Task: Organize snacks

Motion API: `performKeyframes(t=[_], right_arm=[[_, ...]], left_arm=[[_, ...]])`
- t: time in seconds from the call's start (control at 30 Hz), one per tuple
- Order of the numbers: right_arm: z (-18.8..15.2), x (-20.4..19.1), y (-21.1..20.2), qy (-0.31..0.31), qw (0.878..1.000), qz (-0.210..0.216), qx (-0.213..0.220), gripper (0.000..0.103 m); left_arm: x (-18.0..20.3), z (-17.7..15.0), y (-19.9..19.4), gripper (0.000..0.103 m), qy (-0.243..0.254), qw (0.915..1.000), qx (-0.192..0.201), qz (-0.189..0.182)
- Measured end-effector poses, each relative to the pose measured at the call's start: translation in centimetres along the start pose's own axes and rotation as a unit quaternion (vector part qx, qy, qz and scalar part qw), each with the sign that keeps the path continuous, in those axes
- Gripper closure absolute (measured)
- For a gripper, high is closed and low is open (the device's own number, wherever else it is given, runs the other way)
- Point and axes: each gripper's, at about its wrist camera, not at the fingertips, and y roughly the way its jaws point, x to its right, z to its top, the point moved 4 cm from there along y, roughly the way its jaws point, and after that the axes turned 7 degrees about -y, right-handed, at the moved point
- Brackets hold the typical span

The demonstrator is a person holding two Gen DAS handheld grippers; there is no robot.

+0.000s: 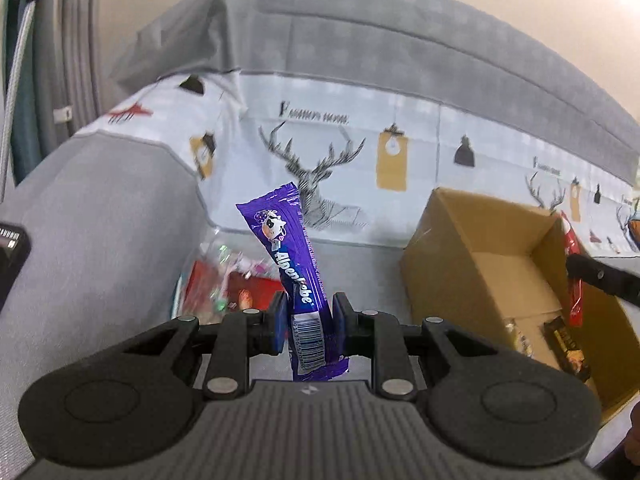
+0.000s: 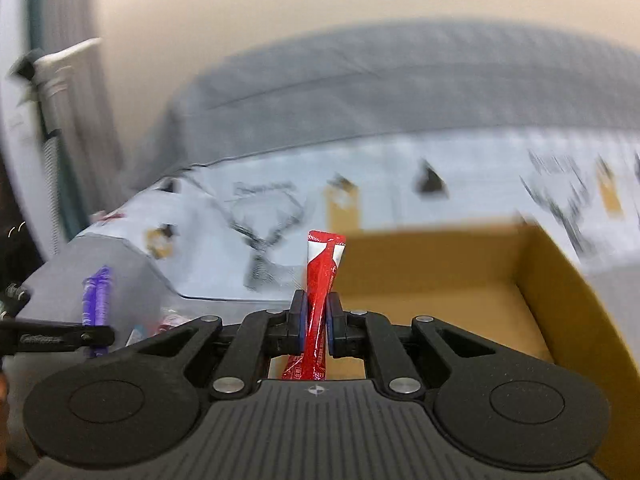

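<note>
A: Start at the left gripper (image 1: 310, 322). How do its jaws stand?

B: Pinched on the purple Alpenliebe stick (image 1: 294, 276). Both blue pads press its lower part just above the barcode; the bottom end hangs below the pads and the long upper part rises toward 11 o'clock, tilted a little.

A: And the right gripper (image 2: 316, 320)?

B: Nearly pressed together, with the thin red sachet (image 2: 320, 300) clamped between the pads. Most of it stands up toward 12 o'clock, white patch at the top, and a short tail drops behind the pads.

A: What lies beyond the left jaws?

B: At 10 o'clock of them, a pile of loose snacks (image 1: 228, 280) in red and clear wrappers on the grey sofa seat (image 1: 100, 240). At 3 o'clock, the open cardboard box (image 1: 480, 256), with a dark wrapped bar (image 1: 566, 350) on its floor. The red sachet shows again over the box's far side, held by the other gripper.

A: And past the right jaws?

B: The box fills 1 to 3 o'clock; the view is blurred. At 9 o'clock the purple stick stands in the other gripper. Behind everything runs the deer-print cloth (image 1: 320, 152)
</note>
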Motion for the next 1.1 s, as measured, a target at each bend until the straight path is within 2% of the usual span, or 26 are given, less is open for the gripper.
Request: performKeyframes(t=[0.07,0.17,0.47,0.8,1.1], right_arm=[[0.6,1.3,-0.7,0.027,0.999,0.000,0.021,0.093],[1.0,2.2,-1.3,-0.006,0.999,-0.025,0.045,0.093],[0.1,6.9,-2.9,-0.006,0.997,-0.065,0.043,0.093],[-0.6,10.2,-4.2,0.000,0.994,-0.099,0.040,0.093],[-0.7,11.2,-4.2,-0.004,0.993,-0.114,0.035,0.093]], left_arm=[[1.0,0.2,-0.1,0.077,0.002,0.9999,0.013,-0.010],[3.0,0.2,-0.1,0.077,0.015,0.9992,0.031,-0.022],[10.5,-0.1,0.0,0.077,0.046,0.9913,0.082,-0.092],[17.9,-2.5,1.2,0.077,0.105,0.9810,0.085,-0.139],[19.7,-3.9,0.9,0.077,0.143,0.9734,0.101,-0.148]])
